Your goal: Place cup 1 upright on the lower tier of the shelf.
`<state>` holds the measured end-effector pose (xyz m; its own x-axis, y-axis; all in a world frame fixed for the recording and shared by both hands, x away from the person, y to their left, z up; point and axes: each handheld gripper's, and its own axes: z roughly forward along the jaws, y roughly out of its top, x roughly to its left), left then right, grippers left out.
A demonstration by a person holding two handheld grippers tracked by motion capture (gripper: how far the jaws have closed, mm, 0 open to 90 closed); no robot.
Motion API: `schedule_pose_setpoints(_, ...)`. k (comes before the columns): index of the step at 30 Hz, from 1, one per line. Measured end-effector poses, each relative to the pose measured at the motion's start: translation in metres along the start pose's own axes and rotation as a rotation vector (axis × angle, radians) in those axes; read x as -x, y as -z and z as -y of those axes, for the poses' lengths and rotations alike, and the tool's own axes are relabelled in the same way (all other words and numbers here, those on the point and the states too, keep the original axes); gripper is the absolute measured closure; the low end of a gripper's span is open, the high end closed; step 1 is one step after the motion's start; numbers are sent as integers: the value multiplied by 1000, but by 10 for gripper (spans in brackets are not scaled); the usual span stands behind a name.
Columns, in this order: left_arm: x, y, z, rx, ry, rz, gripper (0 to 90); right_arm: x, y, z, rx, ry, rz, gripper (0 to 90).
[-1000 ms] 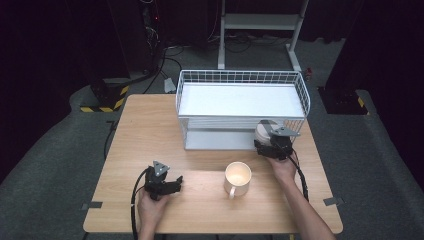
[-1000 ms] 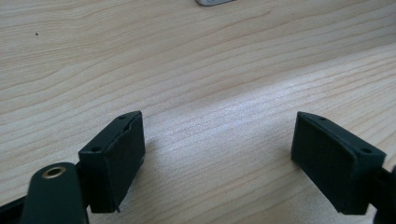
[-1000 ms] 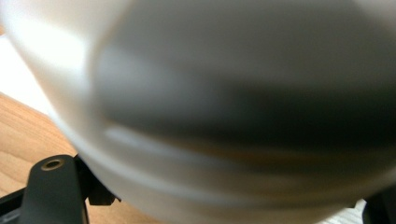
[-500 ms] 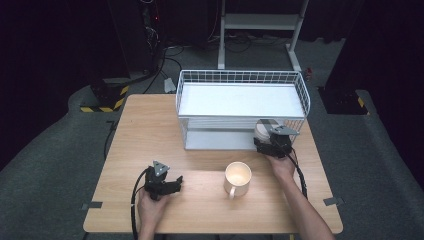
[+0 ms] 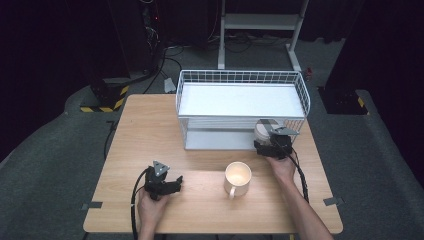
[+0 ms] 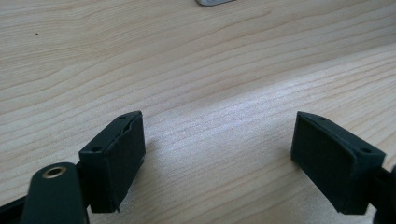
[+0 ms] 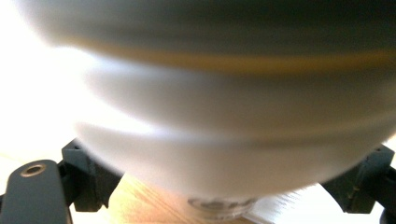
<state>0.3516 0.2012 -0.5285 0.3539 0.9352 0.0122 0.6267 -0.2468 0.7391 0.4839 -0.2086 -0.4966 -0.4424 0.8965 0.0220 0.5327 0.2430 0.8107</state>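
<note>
White bowl (image 7: 233,116) fills right tool (image 5: 272,145); left tool (image 6: 219,158) gapes.

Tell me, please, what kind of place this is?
Probably a lab or studio set up for recording, not a home. A small wooden table stands on grey carpet amid dark surroundings, with hazard-striped equipment feet, loose cables and a metal stand behind it.

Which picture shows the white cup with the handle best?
The high view: the whole cup stands on the table with its handle toward the person, between both hands. The left gripper view shows bare wood; the right gripper view shows a blurry white round thing, up close.
</note>
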Motion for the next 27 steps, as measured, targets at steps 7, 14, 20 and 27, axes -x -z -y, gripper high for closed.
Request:
schedule_pose_setpoints(7,0,0,0,0,2,0,179,-2,6,4,-8,36,16,192)
schedule_pose_setpoints(14,0,0,0,1,2,0,179,-5,8,7,0,15,33,194)
schedule_pose_setpoints(20,0,0,0,1,3,0,179,-2,6,7,9,-3,27,193)
schedule_pose_setpoints(27,0,0,0,-1,2,1,179,1,2,6,16,-10,36,194)
